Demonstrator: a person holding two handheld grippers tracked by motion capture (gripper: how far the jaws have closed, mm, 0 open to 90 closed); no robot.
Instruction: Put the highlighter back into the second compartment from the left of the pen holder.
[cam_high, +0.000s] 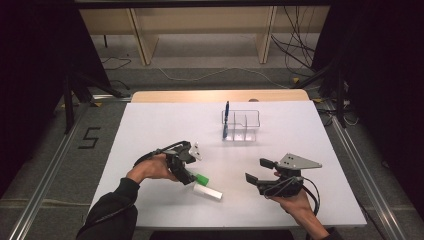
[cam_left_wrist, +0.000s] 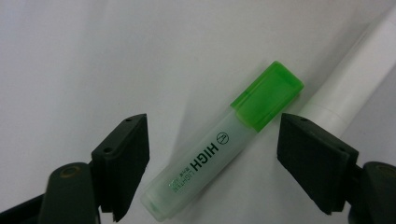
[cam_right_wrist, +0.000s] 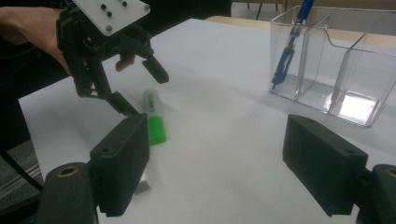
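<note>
One green highlighter (cam_left_wrist: 219, 149), one white marker (cam_high: 207, 192), one blue pen (cam_high: 226, 119), one clear organizer (cam_high: 247, 120)

We see a white table (cam_high: 150, 130) with a wooden strip along its far edge. On it a clear plastic organizer (cam_high: 241, 125) stands toward the far side, a blue pen (cam_high: 226, 119) upright in its left compartment. Nearer us a green-capped highlighter (cam_left_wrist: 224, 142) lies flat, just beside a white marker (cam_high: 207, 192)

A highlighter (cam_left_wrist: 219, 150) lies on the table (cam_high: 150, 130) between my left jaws, a marker (cam_high: 207, 192) beside it; behind, a pen (cam_high: 226, 119) stands in an organizer (cam_high: 247, 125).
</note>
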